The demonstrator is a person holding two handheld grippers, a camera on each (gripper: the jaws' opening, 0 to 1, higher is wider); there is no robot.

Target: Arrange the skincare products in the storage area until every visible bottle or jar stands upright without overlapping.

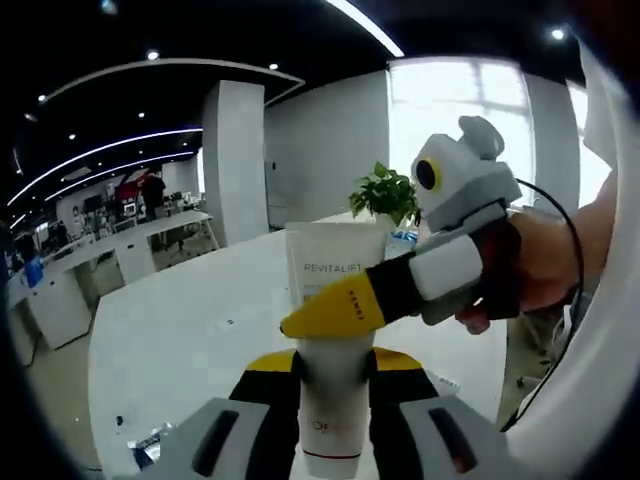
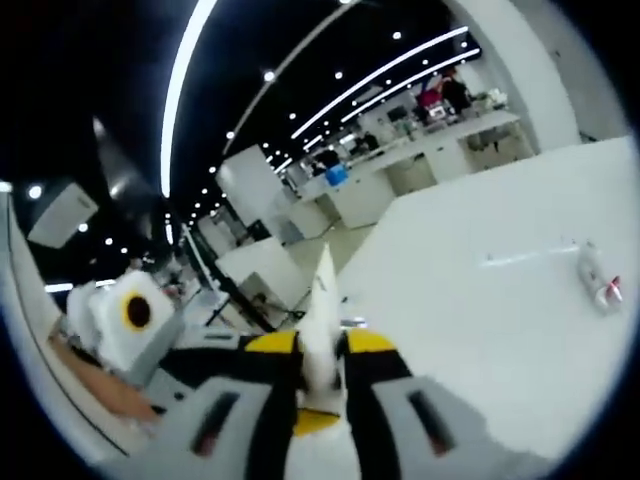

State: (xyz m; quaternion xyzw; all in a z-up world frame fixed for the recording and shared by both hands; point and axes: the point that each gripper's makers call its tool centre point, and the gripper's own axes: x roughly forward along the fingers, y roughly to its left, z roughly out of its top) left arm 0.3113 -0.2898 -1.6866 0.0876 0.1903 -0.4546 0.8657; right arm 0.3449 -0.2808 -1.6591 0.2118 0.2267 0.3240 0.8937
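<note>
Left hand-held gripper [image 1: 335, 385] is clenched on a white Revitalift tube [image 1: 335, 300], held upright above the white table [image 1: 170, 340]. Right hand-held gripper [image 1: 300, 323], carried in a person's hand [image 1: 540, 260], enters from the right, its yellow tip lying across the tube; in the right gripper view its jaws pinch the tube's thin edge [image 2: 322, 340]. A potted plant [image 1: 385, 195] stands behind.
</note>
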